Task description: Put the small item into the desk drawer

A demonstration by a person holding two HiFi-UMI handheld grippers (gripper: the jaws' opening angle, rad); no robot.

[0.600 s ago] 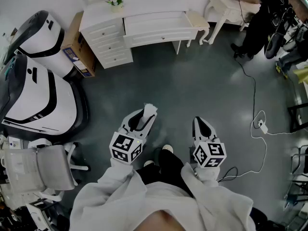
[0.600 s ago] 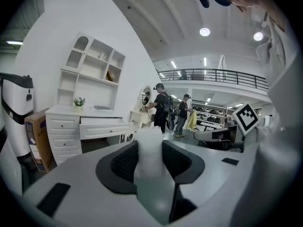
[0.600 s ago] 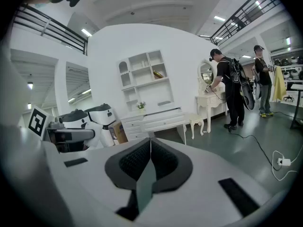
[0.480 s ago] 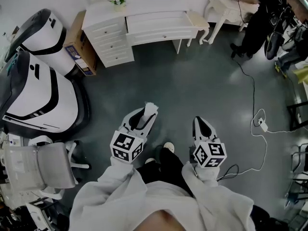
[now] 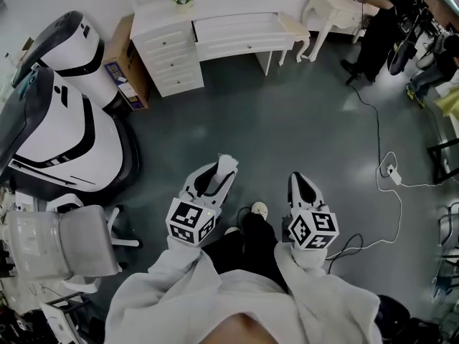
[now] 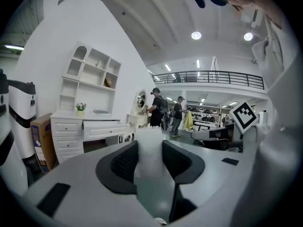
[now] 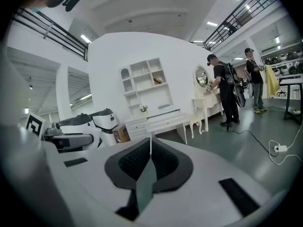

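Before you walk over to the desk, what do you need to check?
1. Small white item gripped in the left claw: ok, both pads press on it.
2. Right claw free to help: ok, shut with nothing in it.
3. Desk drawer open: ok, it looks pulled out.
4. Way across the floor to the desk: ok, the cable lies off to the right.
5. Room inside the drawer: cannot tell from this far.
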